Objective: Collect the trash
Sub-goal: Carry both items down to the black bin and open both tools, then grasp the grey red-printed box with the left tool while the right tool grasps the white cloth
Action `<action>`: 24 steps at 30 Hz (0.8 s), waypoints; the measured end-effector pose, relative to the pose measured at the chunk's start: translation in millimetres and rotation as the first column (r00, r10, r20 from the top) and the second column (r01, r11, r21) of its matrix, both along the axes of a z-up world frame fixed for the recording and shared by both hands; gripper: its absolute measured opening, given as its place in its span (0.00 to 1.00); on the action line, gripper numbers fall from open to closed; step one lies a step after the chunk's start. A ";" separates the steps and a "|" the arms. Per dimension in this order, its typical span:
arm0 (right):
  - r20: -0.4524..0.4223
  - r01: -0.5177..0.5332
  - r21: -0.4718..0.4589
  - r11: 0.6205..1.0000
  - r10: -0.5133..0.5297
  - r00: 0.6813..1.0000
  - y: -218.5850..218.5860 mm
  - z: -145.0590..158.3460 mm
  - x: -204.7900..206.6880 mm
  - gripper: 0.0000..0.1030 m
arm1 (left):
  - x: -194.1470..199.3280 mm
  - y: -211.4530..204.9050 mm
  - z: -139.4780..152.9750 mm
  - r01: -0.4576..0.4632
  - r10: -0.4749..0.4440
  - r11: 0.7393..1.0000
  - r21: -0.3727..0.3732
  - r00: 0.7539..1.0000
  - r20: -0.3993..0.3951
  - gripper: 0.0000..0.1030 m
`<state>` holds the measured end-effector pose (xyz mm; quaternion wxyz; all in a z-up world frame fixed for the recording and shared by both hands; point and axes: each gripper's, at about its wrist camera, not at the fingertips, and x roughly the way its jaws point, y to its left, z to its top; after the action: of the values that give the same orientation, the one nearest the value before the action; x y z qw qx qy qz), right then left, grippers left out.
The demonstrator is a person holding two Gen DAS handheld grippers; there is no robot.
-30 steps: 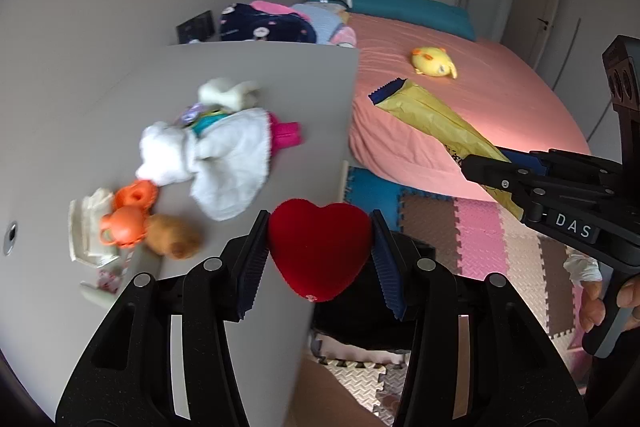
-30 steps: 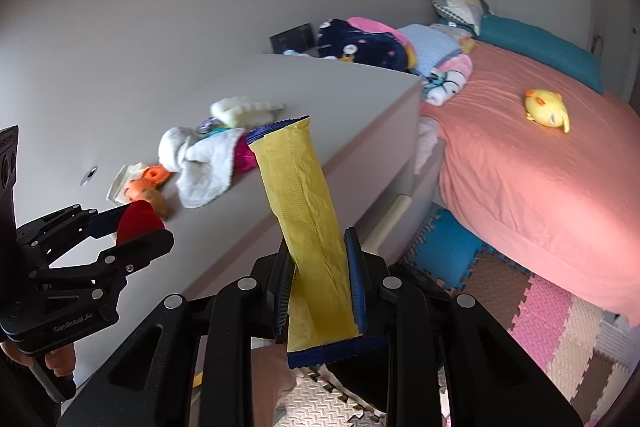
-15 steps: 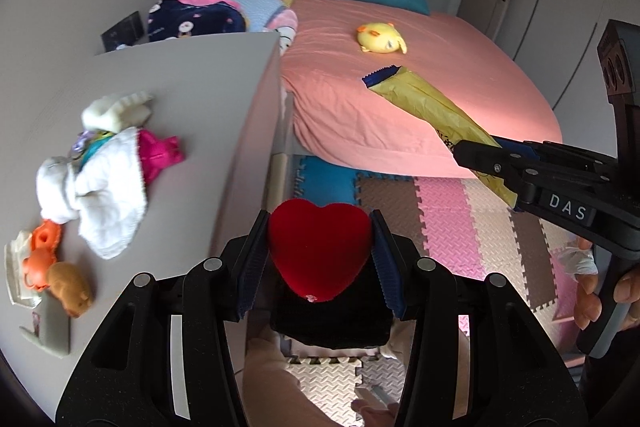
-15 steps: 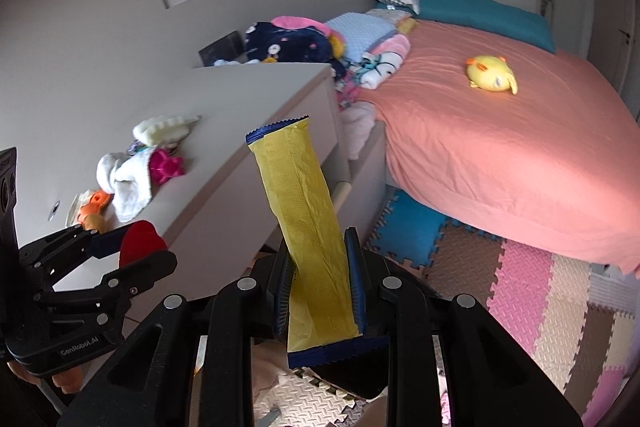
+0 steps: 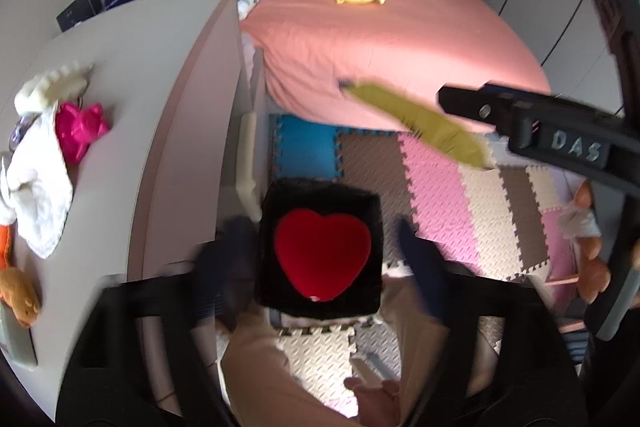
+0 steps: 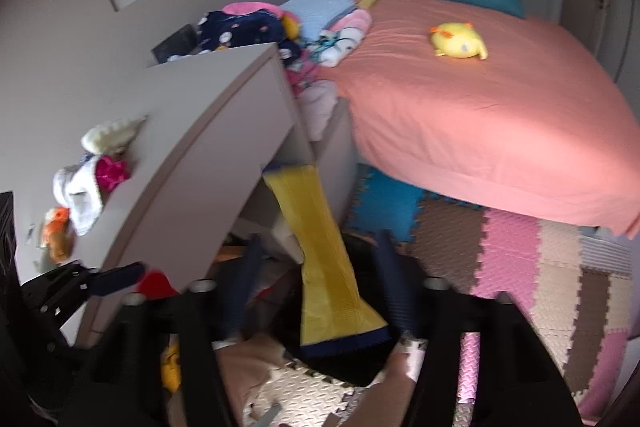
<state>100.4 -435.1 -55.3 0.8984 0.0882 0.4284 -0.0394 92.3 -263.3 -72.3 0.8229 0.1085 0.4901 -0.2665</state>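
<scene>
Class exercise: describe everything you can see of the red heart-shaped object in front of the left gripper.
The red heart is a plump, velvety-looking heart shape, plain deep red with a small pale spot near its tip. It faces the left wrist camera, tip pointing toward the camera's bottom edge, framed by the opening of a black square bin on the foam floor mat. The left gripper is opening; its blurred dark blue pads stand clear of the heart on both sides. Whether it is falling or already resting inside cannot be told.

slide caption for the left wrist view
Left gripper opening, red heart free between its fingers above a black bin on the foam mat.
</scene>
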 end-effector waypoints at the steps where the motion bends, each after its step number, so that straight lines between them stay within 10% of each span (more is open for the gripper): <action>1: 0.004 0.004 -0.017 1.000 -0.004 1.000 -0.1 0.9 -0.9 0.67 | -1.8 3.2 0.6 -0.004 0.004 1.000 -0.004 1.000 0.010 0.94; 24: 0.067 -0.077 0.042 0.996 0.074 0.995 31.6 21.4 6.4 0.76 | 1.1 58.7 16.2 -0.114 0.115 0.993 -0.024 0.991 0.067 0.94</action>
<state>106.8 -403.5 -33.8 0.9106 0.0930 0.4027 0.0072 93.4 -204.6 -56.1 0.8541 0.0810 0.4644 -0.2197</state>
